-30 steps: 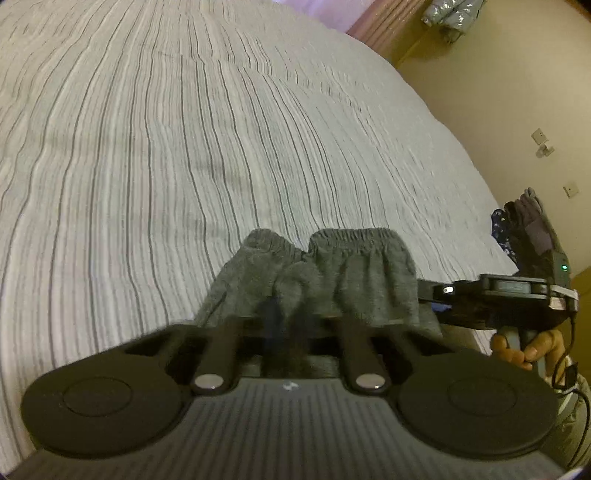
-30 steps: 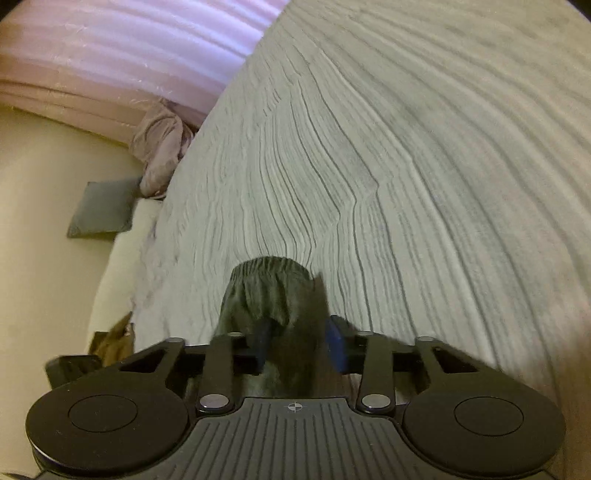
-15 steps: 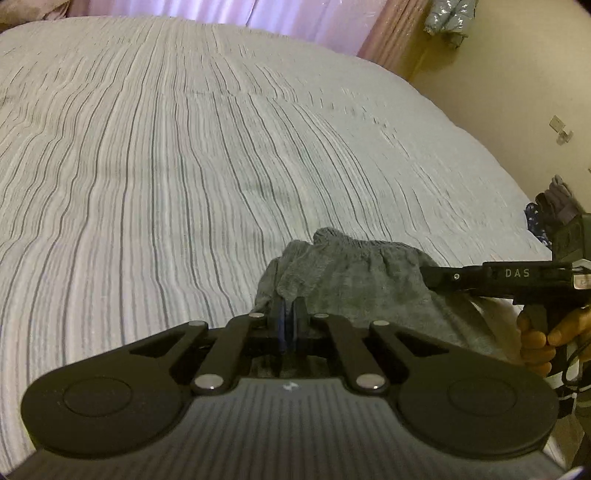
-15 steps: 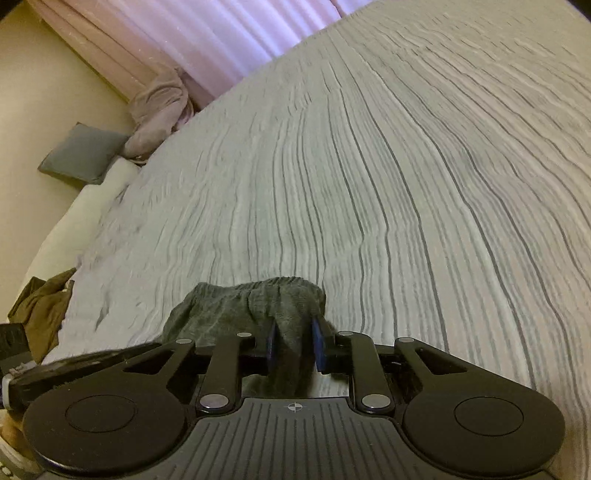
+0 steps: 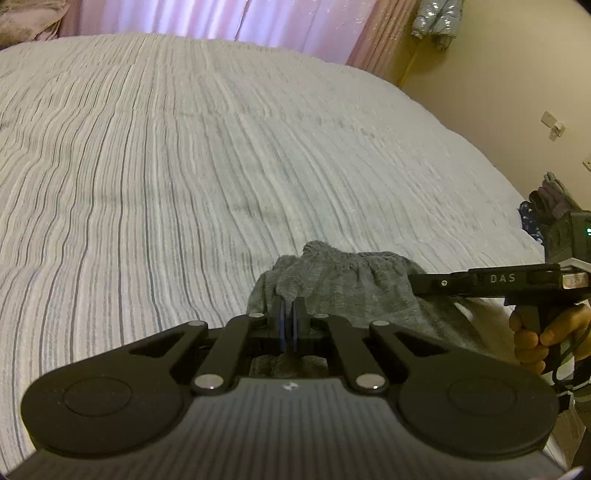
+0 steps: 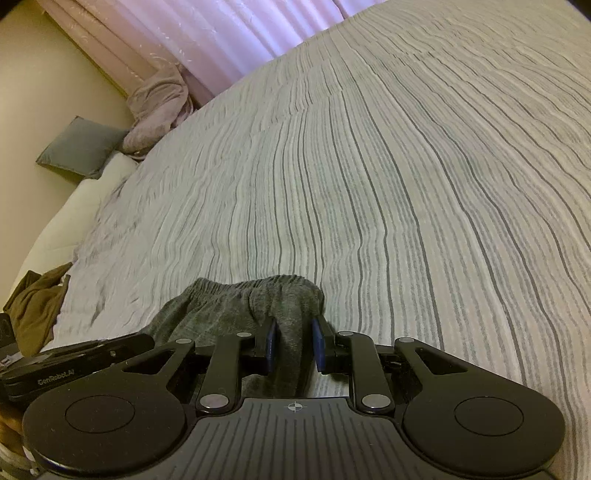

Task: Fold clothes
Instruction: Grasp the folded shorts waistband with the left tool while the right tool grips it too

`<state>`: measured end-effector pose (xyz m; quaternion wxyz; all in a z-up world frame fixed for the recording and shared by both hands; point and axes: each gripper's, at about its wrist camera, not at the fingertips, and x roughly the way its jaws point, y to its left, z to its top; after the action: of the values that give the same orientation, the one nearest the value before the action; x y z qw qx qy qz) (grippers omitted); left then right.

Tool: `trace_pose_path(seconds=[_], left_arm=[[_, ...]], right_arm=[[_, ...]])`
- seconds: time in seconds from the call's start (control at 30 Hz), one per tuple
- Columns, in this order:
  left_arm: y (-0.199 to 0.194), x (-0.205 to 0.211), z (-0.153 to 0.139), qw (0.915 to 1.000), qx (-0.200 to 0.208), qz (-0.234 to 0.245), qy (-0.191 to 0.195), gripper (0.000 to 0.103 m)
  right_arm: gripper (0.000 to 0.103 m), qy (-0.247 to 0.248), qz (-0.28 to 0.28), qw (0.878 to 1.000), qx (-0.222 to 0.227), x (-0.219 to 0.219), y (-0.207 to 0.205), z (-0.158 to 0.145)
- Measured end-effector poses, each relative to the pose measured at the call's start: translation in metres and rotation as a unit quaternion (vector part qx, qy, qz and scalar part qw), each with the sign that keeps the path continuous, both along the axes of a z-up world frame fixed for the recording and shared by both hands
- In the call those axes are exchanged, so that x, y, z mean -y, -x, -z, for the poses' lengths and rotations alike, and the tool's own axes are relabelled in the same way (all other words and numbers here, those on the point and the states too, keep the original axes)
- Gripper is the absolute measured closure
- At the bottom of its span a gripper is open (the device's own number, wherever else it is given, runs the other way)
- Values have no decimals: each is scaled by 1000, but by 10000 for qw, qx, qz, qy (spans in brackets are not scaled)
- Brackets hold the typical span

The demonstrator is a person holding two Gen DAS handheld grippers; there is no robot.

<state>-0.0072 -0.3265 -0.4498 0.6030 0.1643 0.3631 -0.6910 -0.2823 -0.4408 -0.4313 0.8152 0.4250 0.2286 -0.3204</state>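
Note:
A grey knit garment with an elastic waistband [image 5: 343,273] hangs between both grippers above the striped bed [image 5: 184,166]. My left gripper [image 5: 289,310] is shut on the garment's left corner. In the right wrist view the same garment [image 6: 236,306] has a fold running between the blue pads of my right gripper [image 6: 293,332], whose jaws stand a little apart around the cloth. The right gripper also shows from the side in the left wrist view [image 5: 480,282], held by a hand.
The bed's grey striped cover [image 6: 369,166] spreads ahead. A brown garment [image 6: 33,306] lies at the bed's left edge, near a grey cushion [image 6: 81,146] and a pink bundle [image 6: 159,107]. Pink curtains [image 5: 221,18] hang behind; more clothes [image 5: 546,206] sit at right.
Both grippers have lifted and tilted up, so more of the bed and the curtains show. The left gripper closed on the garment. The waistband has spread wider between the two grippers.

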Motion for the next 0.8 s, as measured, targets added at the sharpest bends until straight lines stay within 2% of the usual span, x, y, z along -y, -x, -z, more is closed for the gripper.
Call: trace_pose_path(seconds=[0.1,0.13,0.23,0.3,0.4,0.43,0.47,0.5,0.53,0.57,0.6,0.63,0.73,0.8], left_arm=[[0,-10,-12,9993,55,76,349,102],[-1,-10,-10,9993,106,67,343,101],[-2,-2,11,9996,260,9,-62,101],[1,-5,15,9995,307,-29,-25,101],[0,-11,11,9989,387,-59,251,100],[-2,-9,15,9987,474,-153,126,99],[-5,-7,20,9982,563,-224,-13,97],[-9,-9,23,9976,612,-316,-121,98],[-14,-19,20,9977,539,-404,-115,98],[-20,-31,15,9978,435,-488,-79,98],[-26,-44,11,9978,330,-572,-44,93],[-32,-56,6,9976,226,-655,-8,85],[-47,-99,-8,9963,-113,-838,128,83],[-43,-133,-17,9965,-384,-707,216,83]], right_arm=[[84,243,11,9997,60,-4,0,-6],[84,315,18,9995,56,-4,0,-6],[84,243,-80,9996,-102,-2,-8,3],[84,269,-84,9995,-168,-4,-11,7],[84,514,-82,9986,-81,-9,-8,4],[83,514,-97,9985,-137,-9,-10,6],[70,440,-125,9987,-235,-8,-12,10],[68,383,-120,9989,-240,-9,-11,11],[67,335,-105,9991,-217,-9,-9,12],[61,322,-25,9993,-175,-12,-3,9],[55,318,73,9994,-126,-14,4,5],[44,337,165,9993,-28,-19,15,-1],[43,407,423,9981,209,-46,57,-20],[43,402,500,9976,269,-73,87,-27]])
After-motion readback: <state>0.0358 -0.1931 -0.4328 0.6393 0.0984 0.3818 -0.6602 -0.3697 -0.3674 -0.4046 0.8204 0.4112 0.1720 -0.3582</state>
